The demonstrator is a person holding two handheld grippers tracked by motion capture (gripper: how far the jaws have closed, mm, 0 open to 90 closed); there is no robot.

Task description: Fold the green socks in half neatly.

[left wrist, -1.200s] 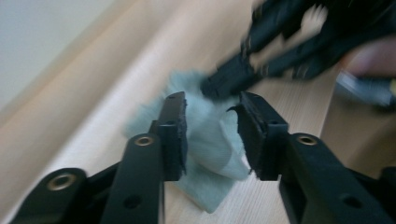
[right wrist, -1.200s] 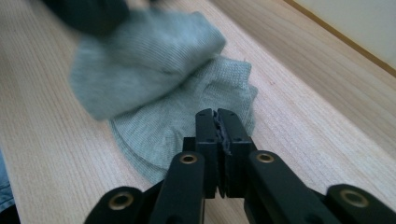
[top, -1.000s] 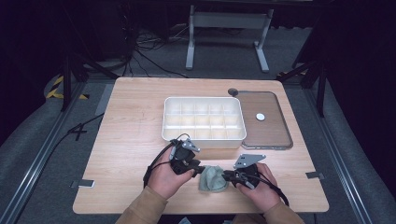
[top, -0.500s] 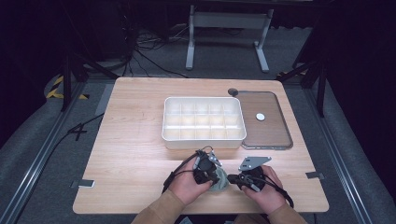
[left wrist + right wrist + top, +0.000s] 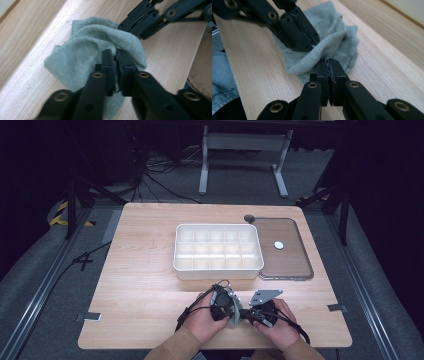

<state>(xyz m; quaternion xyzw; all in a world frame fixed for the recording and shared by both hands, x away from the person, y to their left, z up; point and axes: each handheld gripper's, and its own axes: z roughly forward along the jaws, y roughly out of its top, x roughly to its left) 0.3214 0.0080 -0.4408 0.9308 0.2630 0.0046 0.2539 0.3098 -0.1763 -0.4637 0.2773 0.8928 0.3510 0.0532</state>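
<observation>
Two grippers pinch one grey sock (image 5: 233, 316) at the table's (image 5: 140, 285) near edge: left gripper (image 5: 116, 60) has just clamped its fold, right gripper (image 5: 328, 68) nips the opposite side. Likely mid-fold. Next, you lift both together, keeping tension even.

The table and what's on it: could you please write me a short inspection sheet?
Surface: wooden table, bare at left.
Job's things: grey-green cloth, bunched near the front edge.
Clutter: empty white divider tray; flat lid beside it.
Grippers: left gripper and right gripper both shut on the cloth; the left's jaws have just been closing.
Cables: black leads trail from the grippers.
Surroundings: dark floor, metal stand behind.
</observation>
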